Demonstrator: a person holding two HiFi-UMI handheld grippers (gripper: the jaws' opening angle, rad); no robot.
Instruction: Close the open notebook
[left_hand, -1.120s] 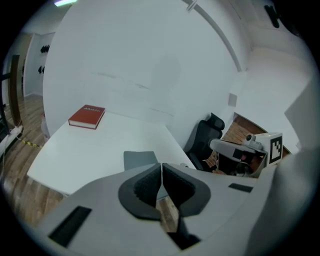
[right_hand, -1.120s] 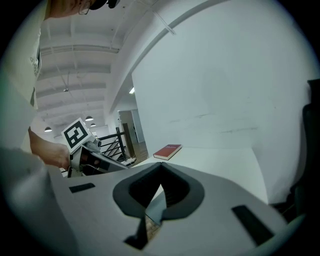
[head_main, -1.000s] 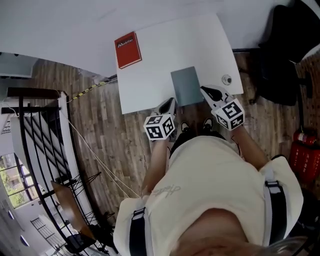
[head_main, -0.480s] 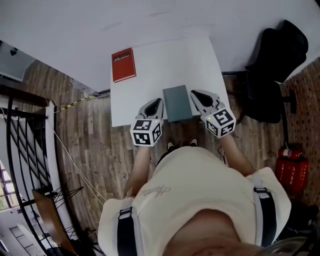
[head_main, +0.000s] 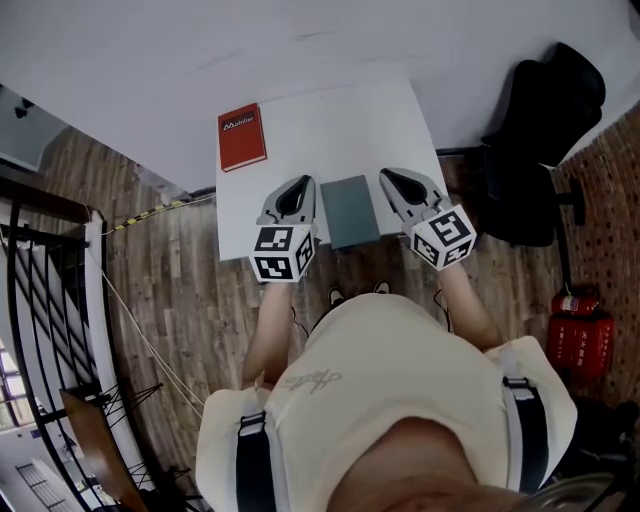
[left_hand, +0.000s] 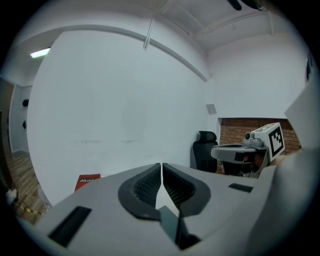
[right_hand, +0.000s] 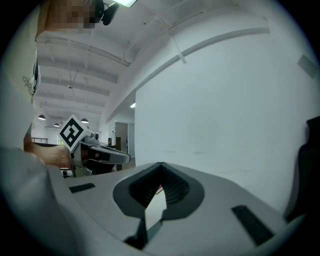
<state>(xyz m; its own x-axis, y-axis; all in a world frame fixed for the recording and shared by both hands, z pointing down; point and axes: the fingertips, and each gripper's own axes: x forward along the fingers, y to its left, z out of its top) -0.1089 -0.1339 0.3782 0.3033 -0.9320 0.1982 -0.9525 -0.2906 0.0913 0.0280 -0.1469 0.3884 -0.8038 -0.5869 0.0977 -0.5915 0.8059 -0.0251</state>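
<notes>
- The white table (head_main: 330, 125) carries everything. A black office chair (head_main: 535, 120) stands off its right edge.
- The red book (head_main: 241, 137) lies at the table's far left corner, untouched.
- The grey notebook (head_main: 350, 211) lies flat at the middle of the near edge with its cover down. It looks already closed, so the task seems done, with only pulling back left.
- The left gripper (head_main: 298, 187) hovers just beside the notebook's left edge, its jaws pressed together on nothing.
- The right gripper (head_main: 392, 178) sits just beside the right edge, its jaws likewise together and empty.
- Compared with half a second ago, the notebook lies as before, and both grippers have edged slightly outward from it.
</notes>
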